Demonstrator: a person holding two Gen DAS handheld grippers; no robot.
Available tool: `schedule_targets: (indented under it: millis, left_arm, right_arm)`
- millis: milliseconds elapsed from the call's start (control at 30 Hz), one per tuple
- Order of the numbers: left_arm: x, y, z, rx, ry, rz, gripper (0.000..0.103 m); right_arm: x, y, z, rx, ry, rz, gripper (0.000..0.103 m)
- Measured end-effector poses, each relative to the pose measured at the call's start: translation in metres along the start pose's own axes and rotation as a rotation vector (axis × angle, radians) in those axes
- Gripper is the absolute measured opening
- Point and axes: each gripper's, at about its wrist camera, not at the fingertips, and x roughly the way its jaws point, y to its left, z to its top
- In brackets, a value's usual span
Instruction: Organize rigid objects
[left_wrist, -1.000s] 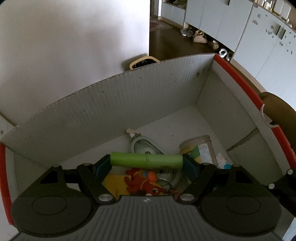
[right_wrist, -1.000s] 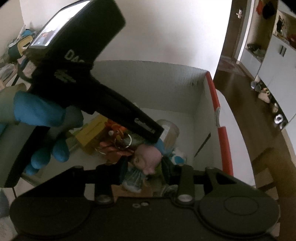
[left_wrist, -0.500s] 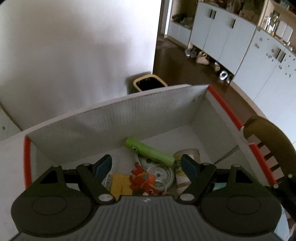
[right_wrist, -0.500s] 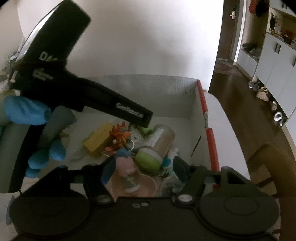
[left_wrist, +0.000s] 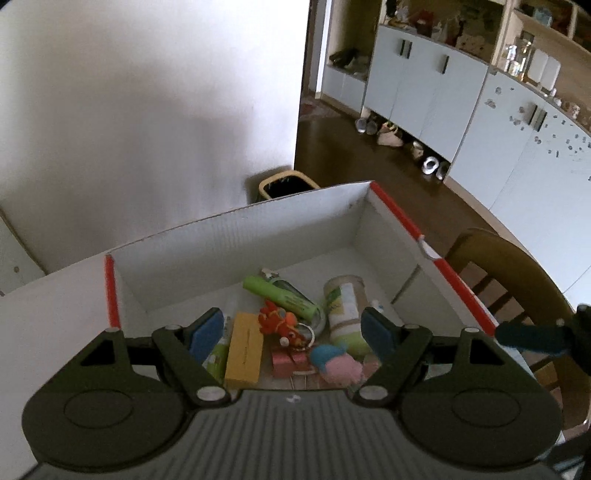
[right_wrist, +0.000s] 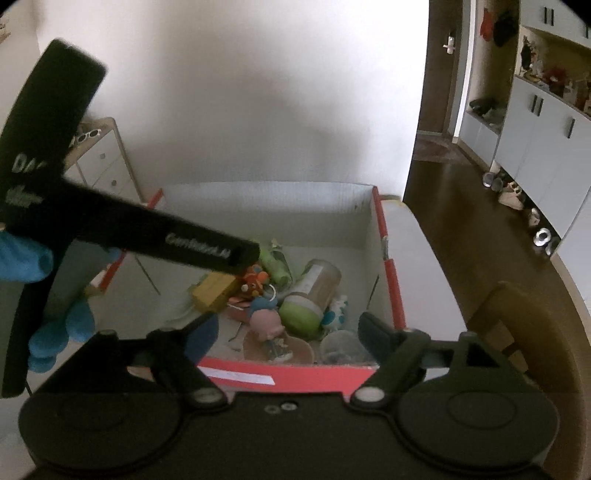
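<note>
both my grippers hang above the white cardboard box (left_wrist: 236, 236) with red edges. my left gripper (left_wrist: 291, 334) has its jaws spread wide and empty; the green tube (left_wrist: 282, 293) lies on the box floor, against the green-capped jar (left_wrist: 345, 306). my right gripper (right_wrist: 288, 332) has just been opening, nothing between its jaws; the pink doll (right_wrist: 266, 323) lies in the box near its front wall, beside the jar's cap. a yellow block (left_wrist: 244, 349) lies left of the doll.
</note>
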Motion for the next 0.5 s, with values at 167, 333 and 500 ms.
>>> schedule_targets:
  millis: [167, 333, 500]
  left_arm:
    - [-0.031, -0.006, -0.013, 0.011, -0.053, -0.014, 0.082]
    - [-0.059, -0.01, -0.028, 0.016, -0.098, -0.027, 0.082]
    - [-0.082, -0.011, -0.047, 0.025, -0.133, -0.026, 0.082]
  right_arm:
    - [-0.024, 0.002, -0.005, 0.018, -0.033, 0.003, 0.09]
    - [-0.048, 0.001, -0.014, 0.053, -0.057, 0.013, 0.095]
    - [-0.069, -0.002, -0.027, 0.081, -0.089, 0.012, 0.097]
